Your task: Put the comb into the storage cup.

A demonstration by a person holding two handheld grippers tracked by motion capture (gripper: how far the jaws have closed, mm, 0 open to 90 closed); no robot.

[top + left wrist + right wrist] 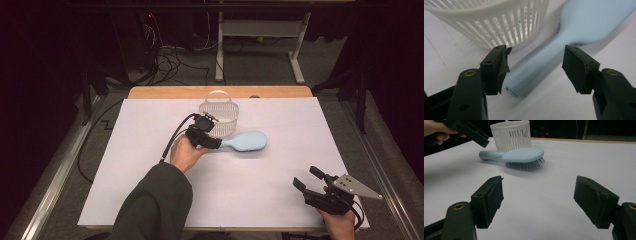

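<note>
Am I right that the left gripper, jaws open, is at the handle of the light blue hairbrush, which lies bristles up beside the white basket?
Not quite: the hairbrush lies bristles down on the table, as the right gripper view shows. The rest holds: the left gripper is open at its handle, beside the white basket.

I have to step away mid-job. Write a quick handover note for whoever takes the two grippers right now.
Left gripper: open, jaws set either side of the handle end of the light blue hairbrush, not yet closed on it.
Right gripper: open, holding nothing, near the front right of the table, well away from the brush.
The hairbrush lies bristles down on the white surface, just in front of the white slatted basket, which stands upright.
Done: the left gripper is lined up on the handle.
Left: close on the handle and lift; the brush probably goes into the basket.
</note>
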